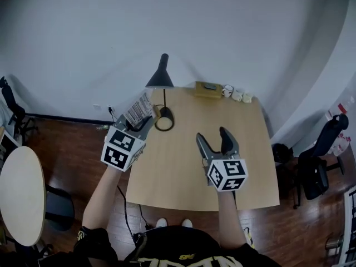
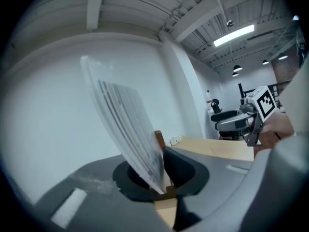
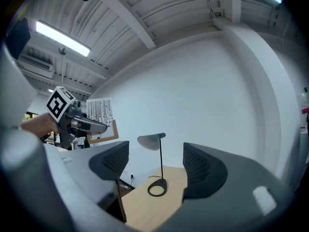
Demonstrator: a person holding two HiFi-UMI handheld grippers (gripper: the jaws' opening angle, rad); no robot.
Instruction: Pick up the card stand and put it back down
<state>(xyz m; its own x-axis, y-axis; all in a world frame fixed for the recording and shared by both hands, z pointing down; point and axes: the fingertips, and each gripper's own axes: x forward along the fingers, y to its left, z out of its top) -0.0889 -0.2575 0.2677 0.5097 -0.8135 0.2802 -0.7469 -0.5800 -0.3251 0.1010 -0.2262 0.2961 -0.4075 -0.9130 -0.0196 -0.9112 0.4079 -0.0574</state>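
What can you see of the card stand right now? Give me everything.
The card stand is a clear plastic panel over a white card printed with thin dark vertical lines, set in a light wooden base. The left gripper is shut on its lower end, one jaw on each side. It is held tilted in the air, off the table, above the table's far left corner. Nothing else touches it.

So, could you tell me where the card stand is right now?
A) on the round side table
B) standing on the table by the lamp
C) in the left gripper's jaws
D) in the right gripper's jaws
C: the left gripper has its jaws shut on the card stand, while the right gripper is open and empty.
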